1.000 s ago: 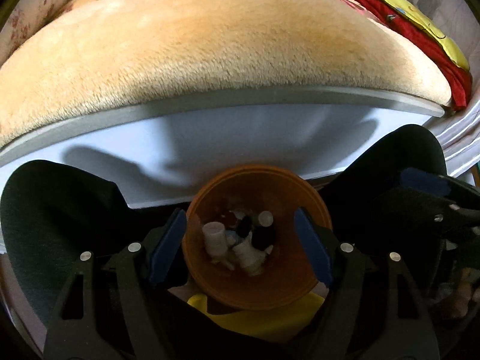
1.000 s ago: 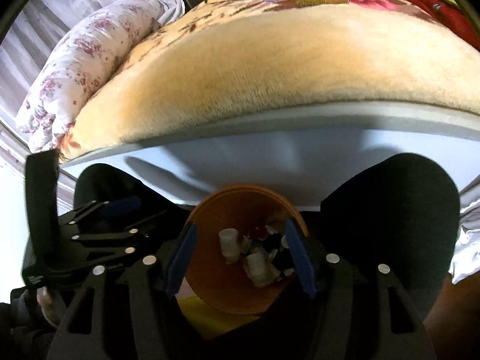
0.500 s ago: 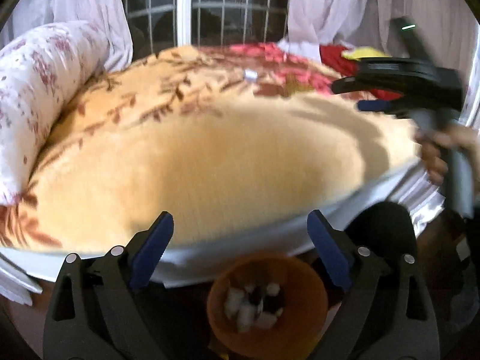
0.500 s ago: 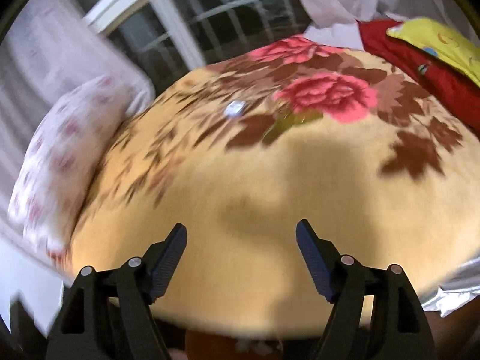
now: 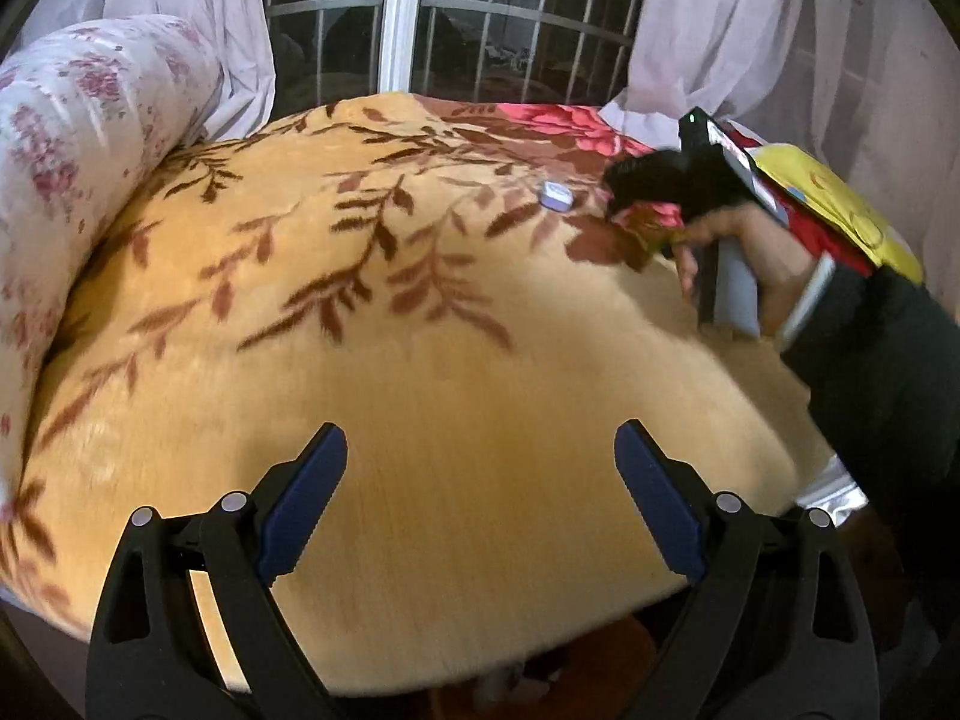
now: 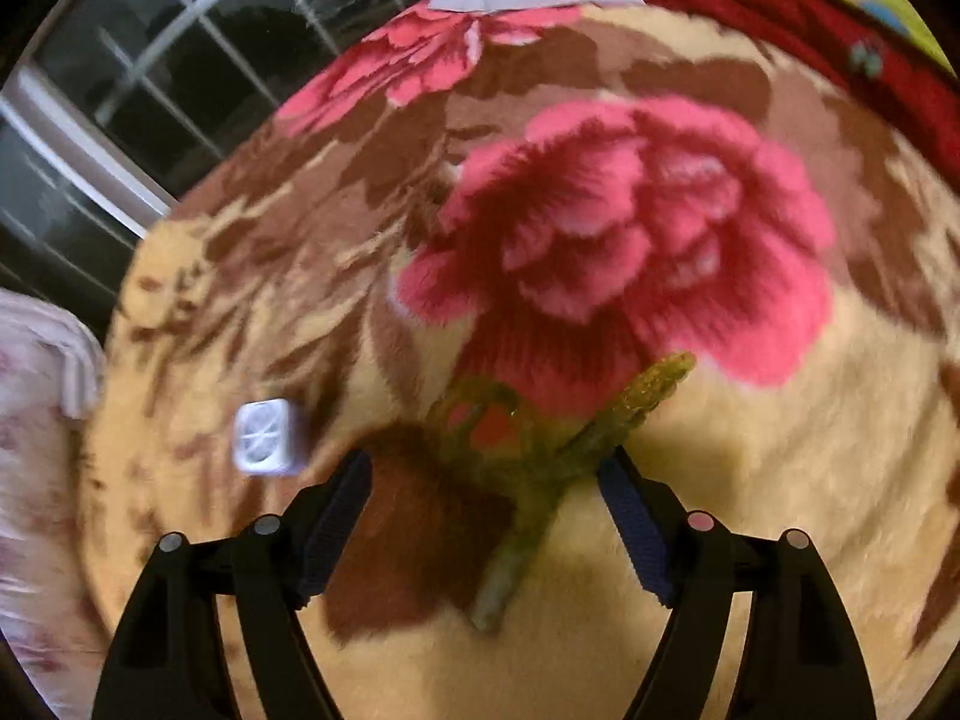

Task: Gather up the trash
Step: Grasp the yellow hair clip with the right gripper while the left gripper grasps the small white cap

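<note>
Right gripper (image 6: 483, 495) hangs over the bed's blanket (image 6: 750, 480) with its jaws partly apart and closing; nothing but printed fabric lies between the blue pads (image 6: 336, 516). Left gripper (image 5: 480, 486) stands wide, with bare golden plush between its fingers.

Just left of the right gripper's left finger lies the trash piece (image 6: 267, 437): a small white, pale-lilac cube-like thing, its top face marked with a circle and crossing lines. No writing on it can be read. From the left wrist view the same piece (image 5: 555, 194) sits far up the blanket, close beside the right gripper's black body, which a hand (image 5: 750, 252) holds.

A big pink rose (image 6: 630, 240) with a green stem is printed on the blanket, under the right gripper. A rolled floral quilt (image 5: 78, 138) lies along the left edge, a red and yellow cloth (image 5: 840, 210) at the far right, and a barred window (image 5: 480, 18) with sheer curtains behind. An orange bin's rim (image 5: 600, 666) peeks from below the bed edge.
</note>
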`<action>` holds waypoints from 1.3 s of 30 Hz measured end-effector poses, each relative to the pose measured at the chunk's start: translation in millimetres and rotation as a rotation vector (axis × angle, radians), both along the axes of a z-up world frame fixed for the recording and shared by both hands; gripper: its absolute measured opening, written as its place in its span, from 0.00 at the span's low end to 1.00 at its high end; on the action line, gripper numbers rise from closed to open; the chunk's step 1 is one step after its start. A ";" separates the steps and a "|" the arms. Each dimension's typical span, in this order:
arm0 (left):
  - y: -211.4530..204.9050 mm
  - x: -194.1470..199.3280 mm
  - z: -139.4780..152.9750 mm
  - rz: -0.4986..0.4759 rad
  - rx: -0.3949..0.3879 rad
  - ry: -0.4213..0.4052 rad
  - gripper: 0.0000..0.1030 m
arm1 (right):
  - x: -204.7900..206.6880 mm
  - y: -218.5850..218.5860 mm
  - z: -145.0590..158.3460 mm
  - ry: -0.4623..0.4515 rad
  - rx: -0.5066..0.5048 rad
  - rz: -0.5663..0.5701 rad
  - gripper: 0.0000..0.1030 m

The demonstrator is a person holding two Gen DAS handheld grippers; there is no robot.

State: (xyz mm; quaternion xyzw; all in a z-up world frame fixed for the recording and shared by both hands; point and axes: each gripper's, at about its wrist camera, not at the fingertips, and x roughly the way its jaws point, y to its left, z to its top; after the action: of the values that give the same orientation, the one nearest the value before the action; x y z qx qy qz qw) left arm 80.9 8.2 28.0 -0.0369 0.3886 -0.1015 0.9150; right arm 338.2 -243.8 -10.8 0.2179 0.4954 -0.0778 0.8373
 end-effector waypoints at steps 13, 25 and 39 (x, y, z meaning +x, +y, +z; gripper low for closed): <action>-40.0 161.5 5.7 -0.075 0.001 0.052 0.86 | -54.4 -25.8 1.8 -0.220 0.043 0.180 0.47; -118.4 277.1 -35.0 -0.070 0.133 0.087 0.86 | -62.6 -45.5 -11.3 -0.274 0.177 0.158 0.48; -116.0 277.1 -38.8 -0.061 0.154 0.043 0.31 | -63.2 -51.1 -16.6 -0.284 0.190 0.138 0.48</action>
State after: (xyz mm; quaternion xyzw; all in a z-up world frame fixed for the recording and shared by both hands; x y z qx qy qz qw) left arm 358.0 -107.7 -10.9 0.0434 0.4159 -0.0985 0.9030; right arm 275.0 -295.0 -27.4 0.2703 0.3911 0.0586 0.8778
